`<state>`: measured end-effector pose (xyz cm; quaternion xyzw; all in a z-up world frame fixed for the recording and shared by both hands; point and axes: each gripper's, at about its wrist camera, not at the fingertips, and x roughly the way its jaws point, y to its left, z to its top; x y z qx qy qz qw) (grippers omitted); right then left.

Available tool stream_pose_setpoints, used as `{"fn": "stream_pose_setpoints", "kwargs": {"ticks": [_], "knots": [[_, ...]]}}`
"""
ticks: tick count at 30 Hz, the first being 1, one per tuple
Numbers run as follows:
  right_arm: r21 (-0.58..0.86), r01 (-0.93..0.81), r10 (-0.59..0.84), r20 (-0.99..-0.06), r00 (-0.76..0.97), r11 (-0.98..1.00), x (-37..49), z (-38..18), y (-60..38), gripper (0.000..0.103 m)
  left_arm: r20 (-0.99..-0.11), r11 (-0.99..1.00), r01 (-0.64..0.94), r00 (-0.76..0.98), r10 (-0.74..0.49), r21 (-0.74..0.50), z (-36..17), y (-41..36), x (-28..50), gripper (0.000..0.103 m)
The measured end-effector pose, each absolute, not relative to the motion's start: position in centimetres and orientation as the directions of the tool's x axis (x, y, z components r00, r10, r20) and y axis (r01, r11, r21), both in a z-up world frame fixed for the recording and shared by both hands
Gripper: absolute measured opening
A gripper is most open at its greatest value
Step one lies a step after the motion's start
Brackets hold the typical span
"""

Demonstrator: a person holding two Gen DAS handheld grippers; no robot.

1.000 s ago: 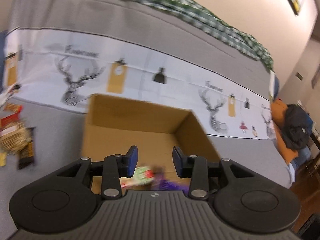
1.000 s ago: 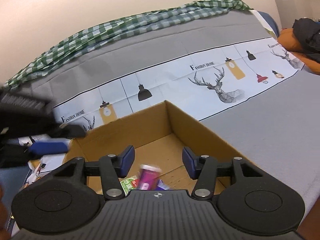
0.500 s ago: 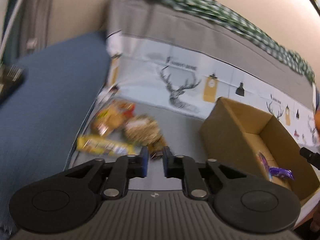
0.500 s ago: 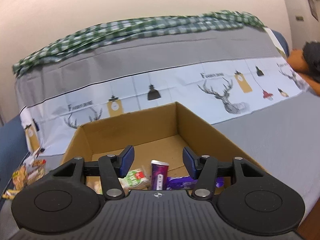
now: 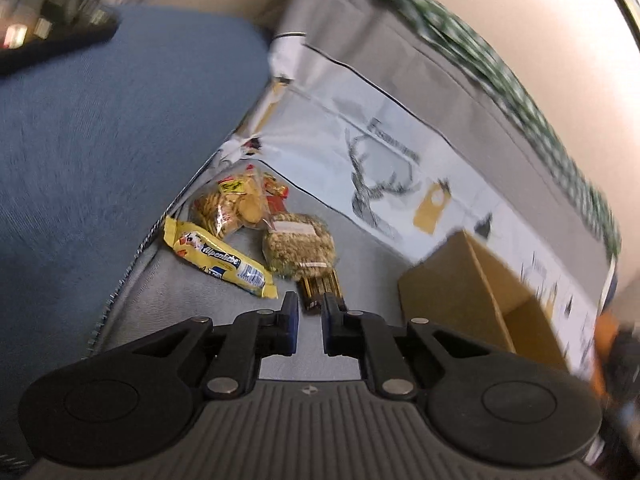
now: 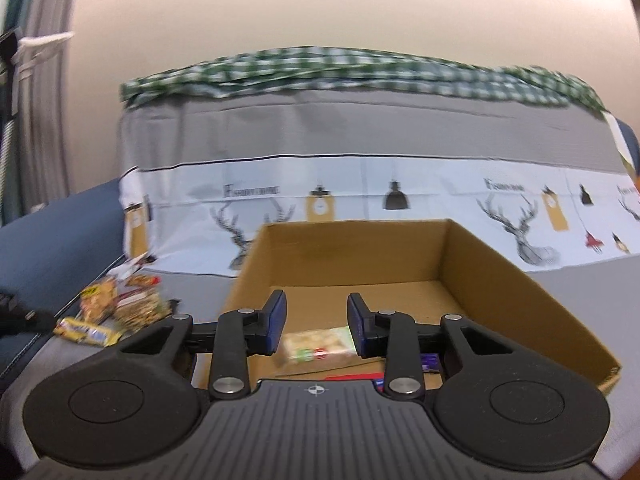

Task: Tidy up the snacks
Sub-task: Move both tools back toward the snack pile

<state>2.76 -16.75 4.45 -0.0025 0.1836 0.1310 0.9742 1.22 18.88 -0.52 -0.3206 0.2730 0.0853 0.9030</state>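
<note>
The left wrist view looks down along its fingers (image 5: 294,312) at the snacks (image 5: 256,236) close ahead on the grey cover, with the box (image 5: 460,296) at its right edge; the right wrist view sits just above the box (image 6: 520,280), facing the sofa back (image 6: 360,128); both share the box, the snacks (image 6: 116,308) and the deer-print cloth (image 6: 440,200).

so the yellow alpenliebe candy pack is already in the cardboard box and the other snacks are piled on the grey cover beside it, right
Not quite. The yellow Alpenliebe candy pack is not in the cardboard box; it lies on the grey cover with the other snacks, beside the box. The left wrist view shows this.
</note>
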Motion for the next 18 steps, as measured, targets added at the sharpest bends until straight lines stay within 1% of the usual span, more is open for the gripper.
{"fn": "stream_pose_setpoints", "kwargs": {"ticks": [3, 6, 8, 10, 12, 14, 15, 16, 17, 18], "knots": [[0.006, -0.317, 0.301, -0.333, 0.894, 0.948, 1.7, 4.6, -15.0, 0.035, -0.531, 0.705, -0.363, 0.847, -0.024, -0.61, -2.0, 19.8, 2.1, 0.011], [-0.041, -0.398, 0.366, -0.316, 0.875, 0.916, 0.6, 4.9, -13.2, 0.035, -0.543, 0.662, -0.414, 0.84, 0.013, -0.624, -3.0, 20.2, 2.6, 0.012], [-0.065, -0.455, 0.412, -0.328, 0.85, 0.888, 0.4, 5.5, -11.9, 0.035, -0.543, 0.645, -0.438, 0.839, 0.043, -0.626, -3.4, 20.6, 2.8, 0.012], [-0.039, -0.506, 0.456, -0.378, 0.806, 0.861, 1.2, 6.2, -10.7, 0.035, -0.539, 0.624, -0.464, 0.838, 0.08, -0.629, -3.8, 20.9, 3.0, 0.012], [0.027, -0.546, 0.499, -0.445, 0.744, 0.838, 2.8, 6.8, -9.2, 0.035, -0.548, 0.609, -0.493, 0.829, 0.113, -0.621, -4.1, 21.1, 3.2, 0.015], [0.086, -0.558, 0.517, -0.514, 0.685, 0.825, 4.8, 7.1, -7.1, 0.035, -0.553, 0.595, -0.513, 0.822, 0.135, -0.618, -4.4, 21.1, 3.5, 0.015], [0.113, -0.558, 0.52, -0.549, 0.655, 0.822, 6.1, 7.1, -5.8, 0.035, -0.555, 0.59, -0.522, 0.819, 0.145, -0.616, -4.5, 21.1, 3.5, 0.017], [0.131, -0.553, 0.519, -0.569, 0.638, 0.823, 7.0, 6.9, -4.8, 0.035, -0.561, 0.584, -0.537, 0.812, 0.163, -0.609, -4.6, 21.1, 3.6, 0.025], [0.145, -0.546, 0.516, -0.589, 0.622, 0.825, 8.0, 6.6, -3.8, 0.036, -0.563, 0.576, -0.547, 0.808, 0.175, -0.607, -4.7, 21.2, 3.6, 0.029], [0.15, -0.539, 0.508, -0.608, 0.611, 0.829, 9.2, 6.2, -2.6, 0.039, -0.565, 0.569, -0.557, 0.804, 0.186, -0.605, -4.8, 21.3, 3.5, 0.036]]}}
